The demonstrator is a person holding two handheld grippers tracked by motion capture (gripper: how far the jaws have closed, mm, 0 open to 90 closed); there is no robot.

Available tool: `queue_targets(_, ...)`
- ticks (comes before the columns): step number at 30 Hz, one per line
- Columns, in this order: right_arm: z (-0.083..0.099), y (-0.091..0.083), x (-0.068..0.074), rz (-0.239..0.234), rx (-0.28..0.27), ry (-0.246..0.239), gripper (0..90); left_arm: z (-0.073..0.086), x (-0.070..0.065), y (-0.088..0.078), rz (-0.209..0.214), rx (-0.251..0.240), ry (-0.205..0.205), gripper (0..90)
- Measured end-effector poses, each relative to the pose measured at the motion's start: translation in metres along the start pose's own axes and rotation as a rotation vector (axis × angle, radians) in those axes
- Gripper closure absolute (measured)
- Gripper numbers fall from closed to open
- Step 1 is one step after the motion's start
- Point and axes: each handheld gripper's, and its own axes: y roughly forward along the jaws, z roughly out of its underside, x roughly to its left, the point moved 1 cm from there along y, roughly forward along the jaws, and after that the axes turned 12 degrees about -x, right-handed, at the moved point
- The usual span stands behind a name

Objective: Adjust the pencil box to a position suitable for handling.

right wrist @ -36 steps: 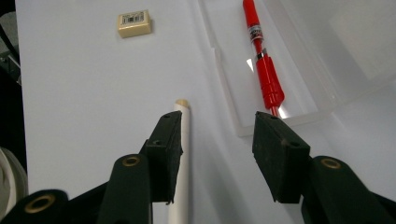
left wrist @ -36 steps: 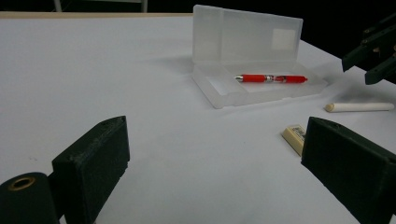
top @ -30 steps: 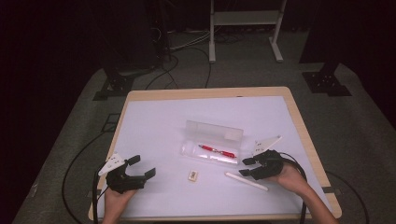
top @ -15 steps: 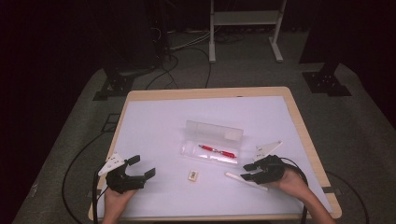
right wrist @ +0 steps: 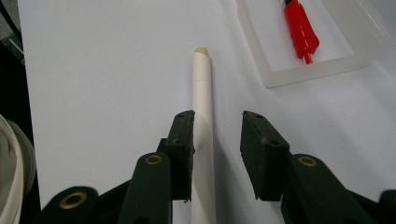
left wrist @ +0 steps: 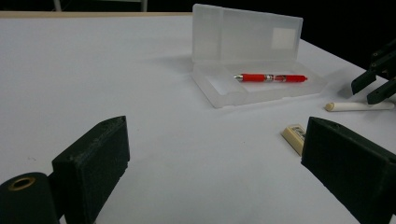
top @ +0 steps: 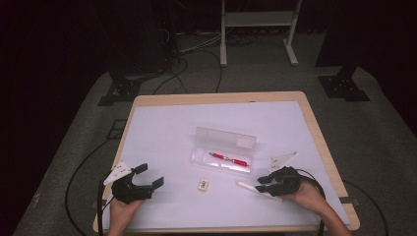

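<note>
Matte white and slender, the round pen lies on the table between your right gripper's blocky black jaws, which have been closing, one touching it, the other still apart.

The surface is a wood-edged top covered by a white sheet, standing on a grey floor. Near its middle lies an open clear plastic case, lid raised at the far side, with a red pen in its tray. Just in front of the case, toward the person, rests a small cream eraser. To the right of the eraser lies a white pen, apart from the case.
</note>
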Motion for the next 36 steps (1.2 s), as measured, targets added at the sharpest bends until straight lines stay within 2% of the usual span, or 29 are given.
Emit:
queue_targets(17,0.009,0.004,0.001,-0.002,0.02,0.003,76.6,0.0,0.0,0.0,0.0,0.0,-0.001,7.3)
queue_targets(36,0.007,-0.002,0.004,-0.015,0.001,0.006,77.8,0.0,0.0,0.0,0.0,0.001,0.001,7.3)
